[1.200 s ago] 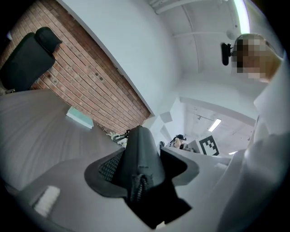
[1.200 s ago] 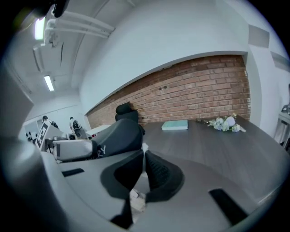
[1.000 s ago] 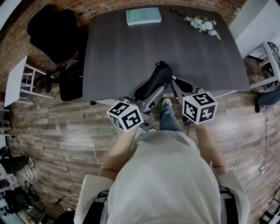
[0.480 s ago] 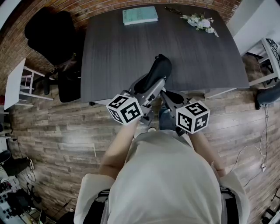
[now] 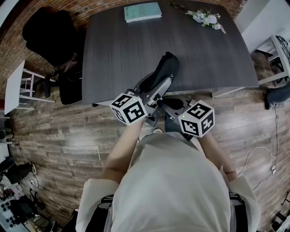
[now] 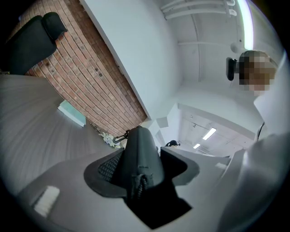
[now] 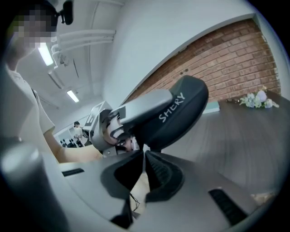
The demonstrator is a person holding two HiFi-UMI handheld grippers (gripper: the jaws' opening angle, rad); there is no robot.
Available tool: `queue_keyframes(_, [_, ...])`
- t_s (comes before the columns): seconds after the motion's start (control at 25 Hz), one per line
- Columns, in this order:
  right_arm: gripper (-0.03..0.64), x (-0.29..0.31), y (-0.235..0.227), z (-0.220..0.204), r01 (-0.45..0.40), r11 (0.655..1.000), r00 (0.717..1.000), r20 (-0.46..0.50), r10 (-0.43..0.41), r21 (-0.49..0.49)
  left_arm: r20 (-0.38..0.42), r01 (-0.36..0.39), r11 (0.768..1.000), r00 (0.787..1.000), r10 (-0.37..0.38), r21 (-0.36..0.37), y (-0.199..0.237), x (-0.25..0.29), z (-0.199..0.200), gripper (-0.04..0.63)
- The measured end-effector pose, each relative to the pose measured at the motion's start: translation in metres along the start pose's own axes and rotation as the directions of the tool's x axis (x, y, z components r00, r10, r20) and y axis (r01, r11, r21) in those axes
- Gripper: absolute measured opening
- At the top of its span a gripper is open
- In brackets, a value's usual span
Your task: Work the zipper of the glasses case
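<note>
Dark table (image 5: 113,54) behind; glasses case (image 5: 164,72) black, rounded, elongated.

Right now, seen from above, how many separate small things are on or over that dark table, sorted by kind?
Black glasses case: 1
Teal book: 1
White flower sprig: 1
Small dark item beside the flowers, too small to tell, possibly glasses: 1
Total: 4
</note>
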State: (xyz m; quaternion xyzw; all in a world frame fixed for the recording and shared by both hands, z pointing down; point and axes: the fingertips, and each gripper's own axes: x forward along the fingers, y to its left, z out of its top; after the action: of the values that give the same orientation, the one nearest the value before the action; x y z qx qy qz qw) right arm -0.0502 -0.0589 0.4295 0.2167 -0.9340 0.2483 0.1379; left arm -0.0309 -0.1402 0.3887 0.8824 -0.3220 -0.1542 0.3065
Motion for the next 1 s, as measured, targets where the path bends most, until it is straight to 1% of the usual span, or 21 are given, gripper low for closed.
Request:
queue_keyframes(0.08, [0.008, 0.001, 0.001, -0.001, -0.007, 1.000, 1.000, -0.017, 0.007, -0.023, -0.008, -0.007, 1.000, 1.000, 0.007, -0.003, 0.002, 0.002, -0.003, 0.252])
queue_keyframes(0.24, [0.008, 0.001, -0.005, -0.004, -0.004, 1.000, 1.000, -0.015, 0.003, -0.014, -0.009, -0.013, 1.000, 1.000, 0.013, -0.026, 0.010, 0.007, -0.007, 0.253])
queue_keyframes(0.32, [0.011, 0.000, -0.017, -0.005, 0.041, 0.999, 0.999, -0.006, -0.042, -0.024, -0.012, -0.023, 0.999, 1.000, 0.022, -0.026, 0.016, 0.012, -0.010, 0.253])
queue_keyframes(0.4, [0.018, -0.004, -0.033, -0.006, 0.117, 0.993, 0.993, 0.012, -0.117, -0.035, -0.014, -0.041, 0.999, 0.999, 0.040, -0.031, 0.027, 0.018, -0.012, 0.255])
queue_keyframes(0.48, [0.036, -0.010, -0.054, -0.008, 0.193, 0.981, 0.981, 0.015, -0.193, -0.035, -0.017, -0.077, 0.997, 0.997, 0.076, -0.027, 0.042, 0.025, -0.013, 0.255])
queue_keyframes(0.56, [0.064, -0.017, -0.074, -0.013, 0.251, 0.968, 0.968, 0.005, -0.251, -0.024, -0.023, -0.126, 0.992, 0.992, 0.126, -0.012, 0.061, 0.029, -0.014, 0.255])
queue_keyframes(0.68, [0.066, -0.029, -0.104, -0.018, 0.314, 0.949, 0.949, 0.005, -0.314, 0.009, -0.032, -0.179, 0.984, 0.983, 0.179, -0.020, 0.087, 0.037, -0.016, 0.255])
queue_keyframes(0.8, [0.045, -0.036, -0.131, -0.016, 0.371, 0.928, 0.928, 0.020, -0.372, 0.020, -0.058, -0.229, 0.973, 0.972, 0.227, -0.027, 0.113, 0.045, -0.022, 0.255])
queue_keyframes(0.92, [0.015, -0.037, -0.156, -0.010, 0.420, 0.907, 0.907, 0.025, -0.419, -0.016, -0.081, -0.270, 0.962, 0.961, 0.266, -0.048, 0.137, 0.056, -0.027, 0.256])
queue_keyframes(1.0, [0.003, -0.034, -0.170, -0.005, 0.434, 0.900, 0.901, 0.023, -0.434, -0.032, -0.097, -0.292, 0.954, 0.953, 0.286, -0.060, 0.152, 0.066, -0.031, 0.255])
